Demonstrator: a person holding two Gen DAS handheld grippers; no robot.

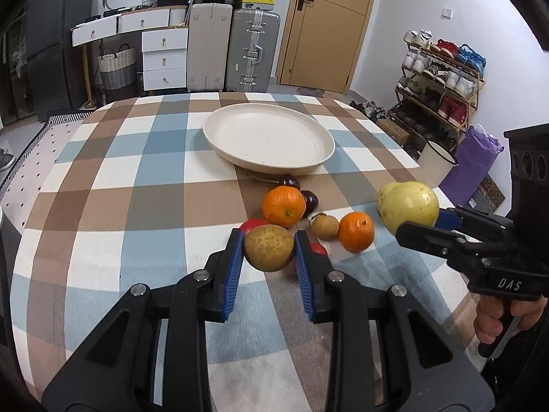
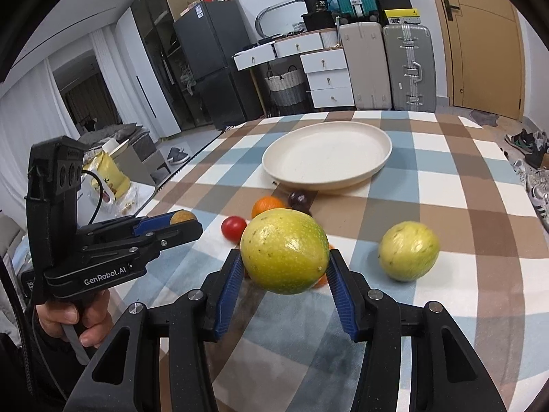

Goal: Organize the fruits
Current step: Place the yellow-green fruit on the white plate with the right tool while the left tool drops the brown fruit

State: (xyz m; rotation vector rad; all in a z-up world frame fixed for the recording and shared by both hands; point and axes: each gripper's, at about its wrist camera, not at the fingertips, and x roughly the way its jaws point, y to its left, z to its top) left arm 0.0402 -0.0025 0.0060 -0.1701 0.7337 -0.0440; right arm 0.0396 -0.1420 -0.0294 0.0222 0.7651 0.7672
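Observation:
My left gripper is shut on a small brownish round fruit, held above the checked tablecloth. My right gripper is shut on a large yellow-green fruit, also lifted off the table. A second yellow-green fruit rests on the cloth to its right. On the table between the grippers and the plate lie two oranges, another small brown fruit, two dark cherries and a red tomato. The cream plate stands empty behind them.
The table's far edge lies just behind the plate, its right edge near a shoe rack. Suitcases and white drawers stand against the back wall. A person's hand grips the left tool's handle.

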